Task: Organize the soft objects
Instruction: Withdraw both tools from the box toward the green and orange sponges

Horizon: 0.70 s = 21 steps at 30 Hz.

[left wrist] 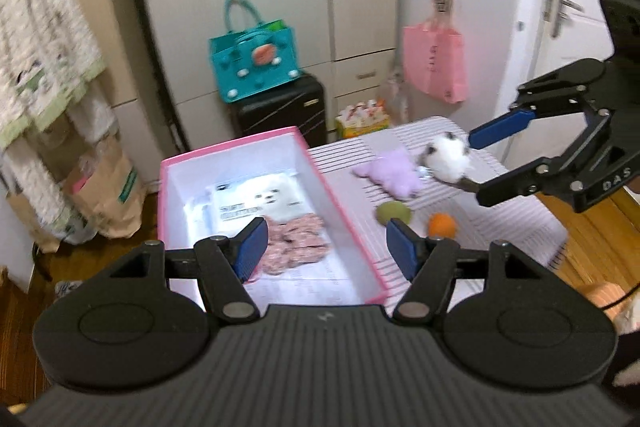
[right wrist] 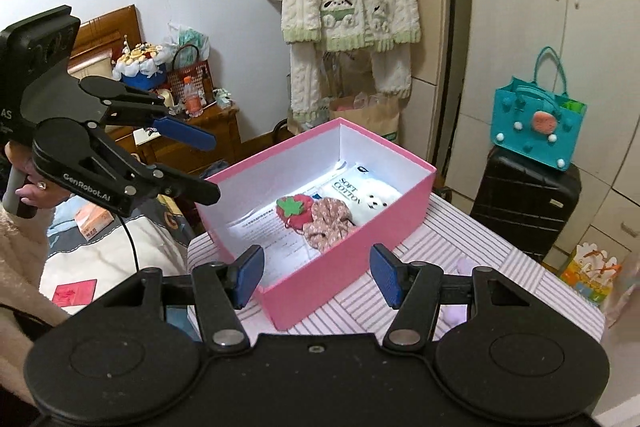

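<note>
Both grippers hang apart above the striped table: the left gripper spread and empty over the pink box, the right gripper spread too, nothing between its pads. Outside lie a purple plush, a white fluffy toy, a green ball and an orange ball.

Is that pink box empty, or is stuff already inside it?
Not empty. The lidless pink box already holds a red strawberry plush, a floral scrunchie, a cotton-pad pack and paper sheets.
</note>
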Available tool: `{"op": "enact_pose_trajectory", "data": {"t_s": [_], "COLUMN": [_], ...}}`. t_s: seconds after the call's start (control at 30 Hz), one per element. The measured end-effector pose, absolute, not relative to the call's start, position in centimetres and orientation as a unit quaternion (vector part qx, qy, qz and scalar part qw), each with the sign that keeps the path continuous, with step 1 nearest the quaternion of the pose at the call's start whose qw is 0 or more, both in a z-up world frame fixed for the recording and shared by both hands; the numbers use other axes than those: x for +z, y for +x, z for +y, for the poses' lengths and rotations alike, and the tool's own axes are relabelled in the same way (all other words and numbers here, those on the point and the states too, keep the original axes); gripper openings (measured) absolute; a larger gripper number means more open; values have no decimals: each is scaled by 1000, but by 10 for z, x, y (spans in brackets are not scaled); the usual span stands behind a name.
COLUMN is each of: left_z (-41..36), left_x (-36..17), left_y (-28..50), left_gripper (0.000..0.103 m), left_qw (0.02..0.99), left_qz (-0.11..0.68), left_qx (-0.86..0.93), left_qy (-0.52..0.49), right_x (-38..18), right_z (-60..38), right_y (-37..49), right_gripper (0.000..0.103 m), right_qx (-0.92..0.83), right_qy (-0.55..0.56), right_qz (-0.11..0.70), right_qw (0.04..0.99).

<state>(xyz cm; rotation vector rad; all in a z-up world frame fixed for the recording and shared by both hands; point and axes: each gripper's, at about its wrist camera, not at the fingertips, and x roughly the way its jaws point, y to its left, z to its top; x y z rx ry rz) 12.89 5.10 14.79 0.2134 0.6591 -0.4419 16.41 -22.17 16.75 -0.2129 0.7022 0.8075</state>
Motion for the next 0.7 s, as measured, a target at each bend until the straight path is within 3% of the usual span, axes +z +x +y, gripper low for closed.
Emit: {"op": "enact_pose_trajectory", "data": {"t_s": [0.47,0.7], "left_z": [-7,-23], "left_x": [106,79], "left_y": [113,124], "left_gripper": [67,67], "left_qw": [903,929], "left_qz": [321,270], "left_qx": [-258,-223], "left_qy": [119,122], "right_x": [122,81], "right_z": [-276,-290], "right_y": [112,107], "right_gripper": [64,66], "right_qx": [340,310], "right_qy": [-70,-68], "right_qz": [336,351], "right_qw": [875,881]}}
